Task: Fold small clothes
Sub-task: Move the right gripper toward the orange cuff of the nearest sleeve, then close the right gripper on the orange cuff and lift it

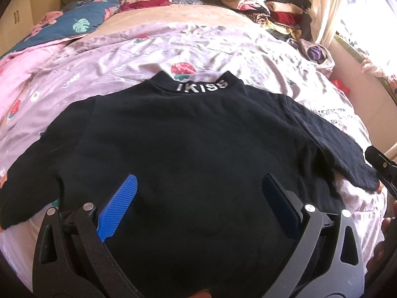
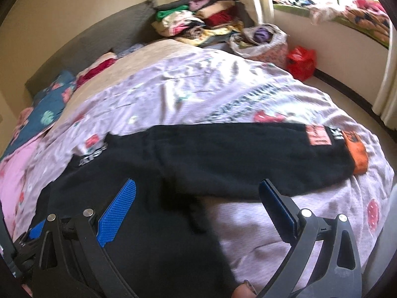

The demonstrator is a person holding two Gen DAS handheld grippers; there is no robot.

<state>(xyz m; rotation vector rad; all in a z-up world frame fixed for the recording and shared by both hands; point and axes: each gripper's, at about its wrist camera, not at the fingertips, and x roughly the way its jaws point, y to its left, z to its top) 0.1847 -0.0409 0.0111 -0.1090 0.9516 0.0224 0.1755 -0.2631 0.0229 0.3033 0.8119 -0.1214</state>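
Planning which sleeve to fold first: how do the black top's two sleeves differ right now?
The right sleeve lies stretched out straight and ends in an orange cuff with pink and white patches. The left sleeve slants down toward the bed's near edge; its cuff isn't visible. Both are black and rest flat on the lilac quilt.

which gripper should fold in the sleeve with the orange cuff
Right, probably. The right gripper hangs open beside that sleeve; the left gripper, also open, is over the shirt's body.
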